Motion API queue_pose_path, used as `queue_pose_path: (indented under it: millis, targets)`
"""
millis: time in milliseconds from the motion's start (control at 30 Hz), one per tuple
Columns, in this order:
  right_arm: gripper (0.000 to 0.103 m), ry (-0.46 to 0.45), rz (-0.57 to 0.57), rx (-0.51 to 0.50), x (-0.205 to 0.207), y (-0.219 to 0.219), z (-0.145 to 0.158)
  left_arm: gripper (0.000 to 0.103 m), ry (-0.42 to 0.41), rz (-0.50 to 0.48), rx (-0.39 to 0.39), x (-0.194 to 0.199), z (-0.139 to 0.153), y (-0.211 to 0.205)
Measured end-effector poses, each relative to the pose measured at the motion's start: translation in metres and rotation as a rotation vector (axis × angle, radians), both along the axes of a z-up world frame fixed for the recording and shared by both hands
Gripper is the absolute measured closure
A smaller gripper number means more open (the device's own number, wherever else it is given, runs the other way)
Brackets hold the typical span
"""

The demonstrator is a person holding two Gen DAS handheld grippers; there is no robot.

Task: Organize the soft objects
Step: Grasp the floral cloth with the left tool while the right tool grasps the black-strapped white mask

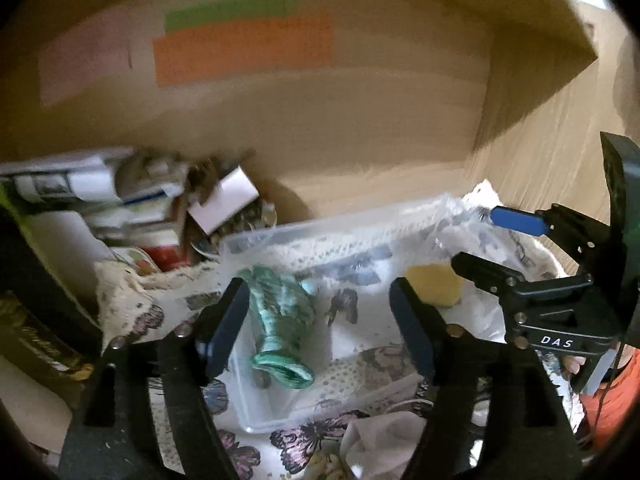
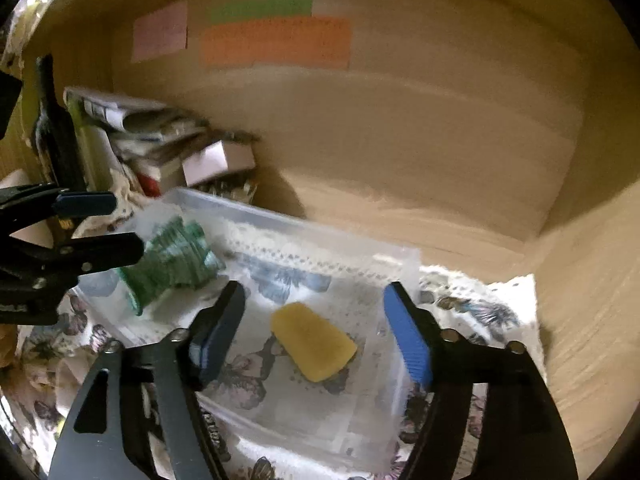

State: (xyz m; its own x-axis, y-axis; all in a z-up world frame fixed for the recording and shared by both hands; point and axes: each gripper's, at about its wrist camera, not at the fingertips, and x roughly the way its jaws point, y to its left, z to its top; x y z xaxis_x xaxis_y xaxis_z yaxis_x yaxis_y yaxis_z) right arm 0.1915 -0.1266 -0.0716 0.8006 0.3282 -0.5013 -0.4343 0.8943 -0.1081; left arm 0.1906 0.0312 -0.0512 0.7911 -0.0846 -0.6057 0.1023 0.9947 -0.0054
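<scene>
Our left gripper (image 1: 316,328) and right gripper (image 2: 316,332) both gape. Right view alone shows the whole yellow sponge (image 2: 314,342) between its fingers. One sponge, one green cloth (image 1: 280,320), one clear tub (image 2: 296,220) holding both.

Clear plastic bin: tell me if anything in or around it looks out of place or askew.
Little stands out. The clear plastic bin holds a green ruffled piece lying on its side and a yellow sponge lying flat at an angle. Behind the bin, boxes and papers are heaped untidily. Both grippers, left and right, hang open above.
</scene>
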Motion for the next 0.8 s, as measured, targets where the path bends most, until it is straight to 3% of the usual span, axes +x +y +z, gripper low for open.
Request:
queue_pose_path:
  millis: [200, 433, 533, 800]
  targets:
    - [0.019, -0.100, -0.009, 0.057, -0.037, -0.012, 0.023, 0.002, -0.124, 0.018, -0.012, -0.043, 0.028, -0.001]
    - [0.005, -0.216, 0.001, 0.085, -0.086, -0.021, 0.036, 0.000, -0.202, 0.036, -0.014, -0.086, 0.041, -0.002]
    - [0.005, -0.245, 0.015, 0.063, -0.103, -0.018, 0.033, 0.000, -0.203, 0.040, -0.013, -0.098, 0.037, -0.001]
    - [0.005, -0.188, 0.065, 0.066, -0.119, -0.011, 0.004, 0.000, -0.139, 0.065, -0.029, -0.121, -0.004, 0.004]
